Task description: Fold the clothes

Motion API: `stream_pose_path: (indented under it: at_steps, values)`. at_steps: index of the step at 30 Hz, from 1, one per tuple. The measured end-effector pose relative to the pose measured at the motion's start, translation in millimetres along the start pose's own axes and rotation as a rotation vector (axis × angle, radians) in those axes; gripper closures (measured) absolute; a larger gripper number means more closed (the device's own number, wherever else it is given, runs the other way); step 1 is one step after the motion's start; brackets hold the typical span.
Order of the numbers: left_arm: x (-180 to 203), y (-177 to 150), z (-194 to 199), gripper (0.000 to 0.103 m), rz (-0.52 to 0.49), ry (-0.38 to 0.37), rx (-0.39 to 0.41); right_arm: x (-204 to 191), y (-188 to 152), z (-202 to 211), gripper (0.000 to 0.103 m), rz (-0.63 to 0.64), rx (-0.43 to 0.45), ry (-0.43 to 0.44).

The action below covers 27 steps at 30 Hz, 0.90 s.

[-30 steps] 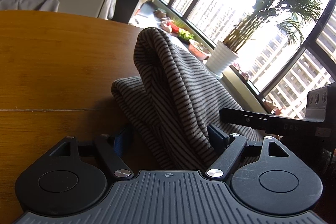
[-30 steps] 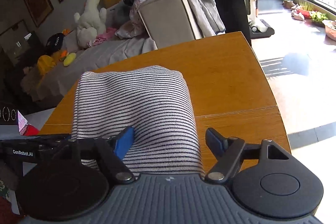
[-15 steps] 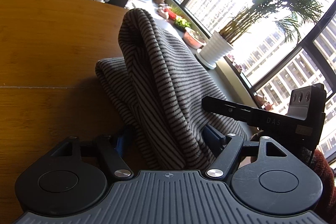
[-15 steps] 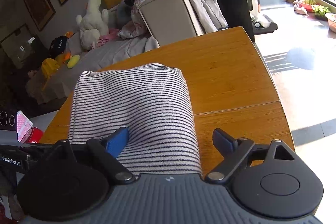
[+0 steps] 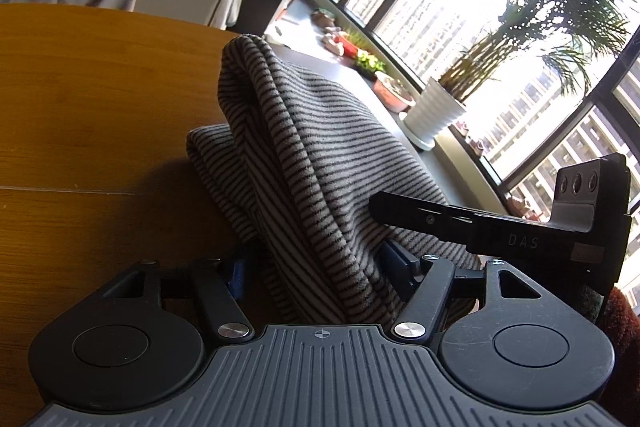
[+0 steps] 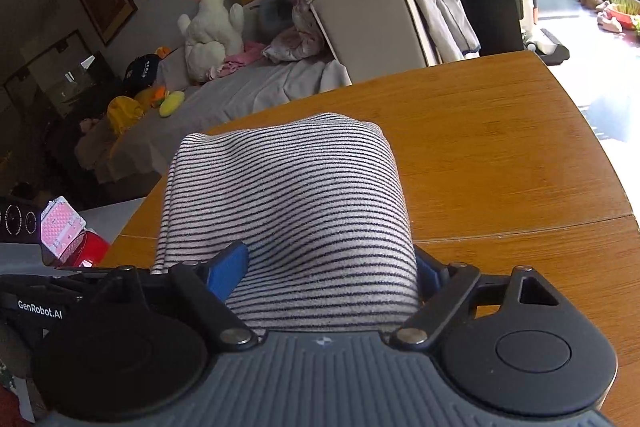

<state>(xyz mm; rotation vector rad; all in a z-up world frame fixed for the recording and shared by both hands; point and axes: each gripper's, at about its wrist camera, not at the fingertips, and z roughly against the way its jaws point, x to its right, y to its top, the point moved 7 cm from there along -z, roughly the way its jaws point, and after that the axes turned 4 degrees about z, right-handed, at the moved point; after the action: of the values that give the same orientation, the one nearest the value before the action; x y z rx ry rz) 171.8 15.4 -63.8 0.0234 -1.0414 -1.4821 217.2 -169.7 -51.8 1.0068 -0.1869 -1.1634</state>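
Wooden surface (image 6: pixel 500 155) carries a folded striped garment (image 6: pixel 288 203) at its near edge, one end bunched upward. Left hand-held gripper (image 5: pixel 320 267) has its fingers against the cloth's sides, pinching it. Right hand-held gripper (image 6: pixel 332 271) likewise squeezes the garment between 2 blue pads (image 6: pixel 228 269).

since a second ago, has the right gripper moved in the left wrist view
Yes. The right gripper has shifted left, away from the white plant pot, further across the striped cloth.

Blown-out window (image 5: pixel 452 23) backlight, fisheye warp
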Motion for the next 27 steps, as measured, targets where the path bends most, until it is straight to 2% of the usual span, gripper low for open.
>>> stream_pose_path:
  at_steps: [1, 4, 5, 8, 9, 11, 12, 13, 14, 15, 17, 19, 20, 21, 22, 23, 24, 25, 27]
  values:
    - [-3, 5, 6, 0.041, 0.007, 0.013, 0.024, -3, 0, -2, 0.018, 0.012, 0.002, -0.003]
    - [-11, 32, 37, 0.042, 0.024, 0.032, 0.151, -12, 0, -5, 0.018, 0.051, 0.011, -0.019]
    - [-10, 42, 46, 0.042, 0.027, 0.017, 0.190, -15, 0, -5, 0.018, 0.071, 0.017, -0.031]
    - [12, 70, 58, 0.049, -0.010, -0.085, 0.244, -20, 0, -3, 0.017, 0.121, 0.028, -0.067]
    - [22, 75, 54, 0.049, -0.024, -0.132, 0.231, -22, 0, -2, 0.017, 0.135, 0.031, -0.079]
    - [30, 83, 31, 0.047, -0.009, -0.162, 0.178, -25, 0, 0, 0.017, 0.163, 0.037, -0.100]
    - [31, 86, 19, 0.047, 0.000, -0.167, 0.150, -26, 0, 2, 0.017, 0.177, 0.039, -0.110]
    - [21, 83, 1, 0.047, 0.022, -0.116, 0.111, -26, 1, 3, 0.017, 0.182, 0.038, -0.107]
    - [11, 81, -14, 0.057, 0.044, -0.072, 0.079, -26, 2, 5, 0.017, 0.184, 0.035, -0.100]
    - [4, 81, -11, 0.073, 0.066, -0.076, 0.084, -26, 2, 7, 0.017, 0.187, 0.032, -0.093]
    - [-8, 80, -5, 0.087, 0.109, -0.082, 0.093, -25, 4, 11, 0.016, 0.192, 0.027, -0.080]
    - [-21, 79, 1, 0.089, 0.152, -0.088, 0.103, -24, 5, 14, 0.016, 0.197, 0.021, -0.066]
    - [-27, 79, 4, 0.081, 0.173, -0.091, 0.108, -23, 6, 16, 0.016, 0.200, 0.019, -0.059]
    - [-33, 79, 8, 0.063, 0.189, -0.089, 0.115, -20, 9, 19, 0.016, 0.186, 0.021, -0.046]
    - [-32, 79, 21, 0.055, 0.174, -0.055, 0.134, -16, 12, 22, 0.016, 0.164, 0.025, -0.032]
    - [-30, 76, 30, 0.037, 0.164, -0.020, 0.134, -12, 14, 24, 0.016, 0.144, 0.023, -0.021]
    - [-28, 73, 39, 0.023, 0.154, 0.016, 0.134, -7, 16, 25, 0.016, 0.126, 0.020, -0.011]
    - [-27, 69, 46, 0.021, 0.146, 0.048, 0.132, -4, 17, 25, 0.016, 0.110, 0.014, -0.005]
    - [-26, 59, 39, 0.016, 0.147, 0.062, 0.096, 2, 17, 22, 0.016, 0.090, -0.013, 0.000]
